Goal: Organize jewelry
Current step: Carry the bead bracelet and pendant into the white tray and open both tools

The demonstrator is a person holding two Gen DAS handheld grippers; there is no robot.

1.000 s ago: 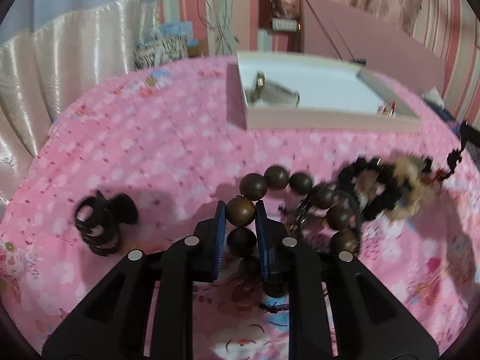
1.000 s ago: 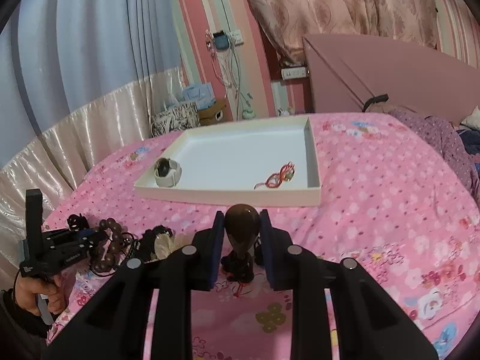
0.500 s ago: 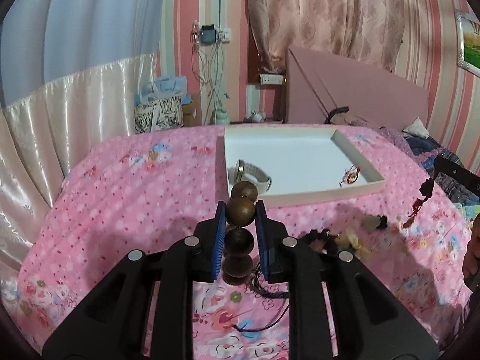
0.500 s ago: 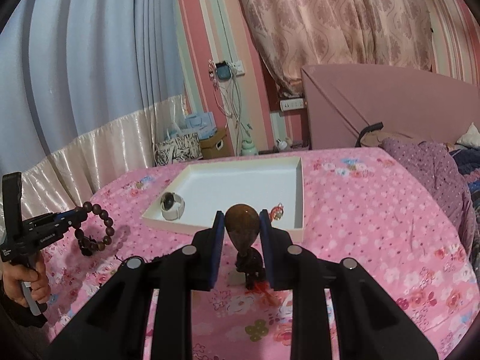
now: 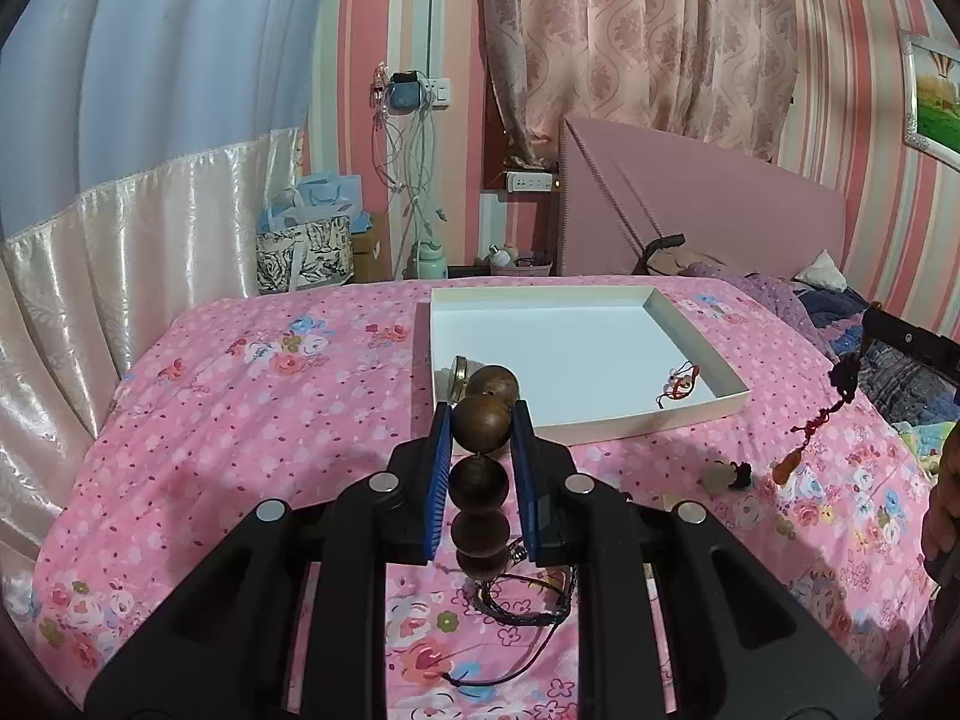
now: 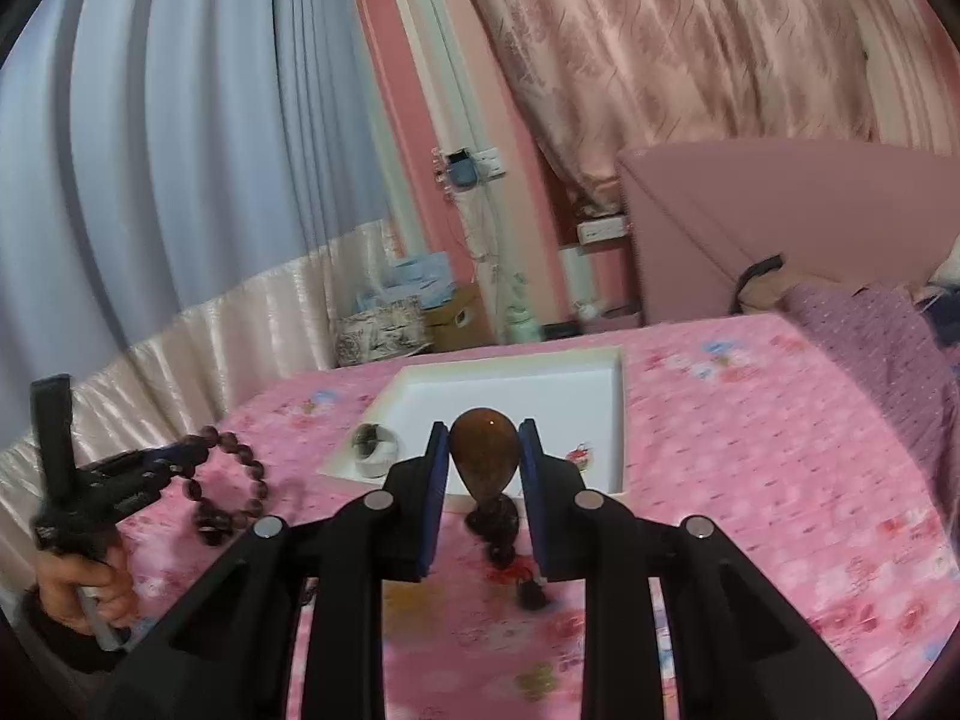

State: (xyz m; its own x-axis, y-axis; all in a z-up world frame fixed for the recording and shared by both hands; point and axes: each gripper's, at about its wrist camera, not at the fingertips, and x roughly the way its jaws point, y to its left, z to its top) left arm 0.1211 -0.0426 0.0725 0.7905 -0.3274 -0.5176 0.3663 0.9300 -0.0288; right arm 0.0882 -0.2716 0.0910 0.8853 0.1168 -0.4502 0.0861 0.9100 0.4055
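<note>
We pinch the wooden bead bracelet [image 5: 481, 429] in our left gripper [image 5: 480, 420] and the teardrop pendant [image 6: 485, 456] in our right gripper [image 6: 485, 450], the white tray [image 5: 699, 405] at twelve o'clock.

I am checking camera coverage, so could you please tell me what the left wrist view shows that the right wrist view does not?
Only the left wrist view shows the black cords on the bedspread and the framed picture.

Only the right wrist view shows the whole bead bracelet hanging from the left gripper, and the brown pendant in the right gripper.

Both show the white tray, with the watch and red charm in it.
</note>
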